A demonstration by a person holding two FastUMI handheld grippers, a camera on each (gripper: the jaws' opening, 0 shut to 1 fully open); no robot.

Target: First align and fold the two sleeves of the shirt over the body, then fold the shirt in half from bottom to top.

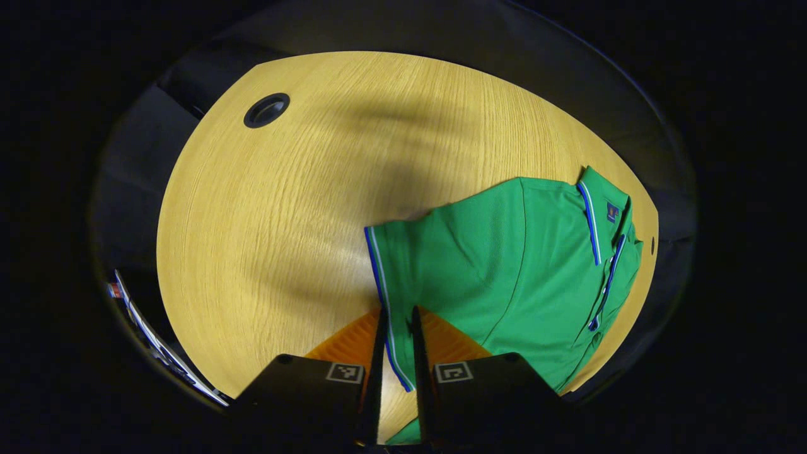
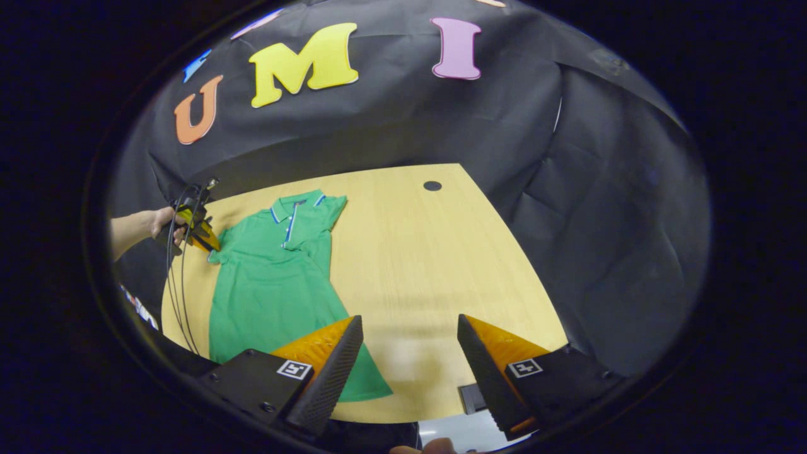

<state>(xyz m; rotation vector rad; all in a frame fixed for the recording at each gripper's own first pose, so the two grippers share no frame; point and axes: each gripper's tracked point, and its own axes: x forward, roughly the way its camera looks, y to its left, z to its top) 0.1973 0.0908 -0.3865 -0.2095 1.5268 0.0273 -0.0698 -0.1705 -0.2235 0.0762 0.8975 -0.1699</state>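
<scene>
The green polo shirt [image 2: 277, 284] lies flat on the wooden table [image 2: 429, 265], and my left gripper [image 1: 397, 328] pinches its striped sleeve cuff [image 1: 381, 277] between nearly closed fingers. My right gripper [image 2: 410, 340] hovers spread and empty above the hem. I judge the sleeve fold is in hand; next I should carry this sleeve across the body.

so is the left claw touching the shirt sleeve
Touching. In the left gripper view the left claw is closed on the striped cuff of the sleeve, the hem running between its fingers.

Left gripper view close above shirt [image 1: 504, 265], right gripper view farther back, both sharing table [image 2: 416, 252].
</scene>
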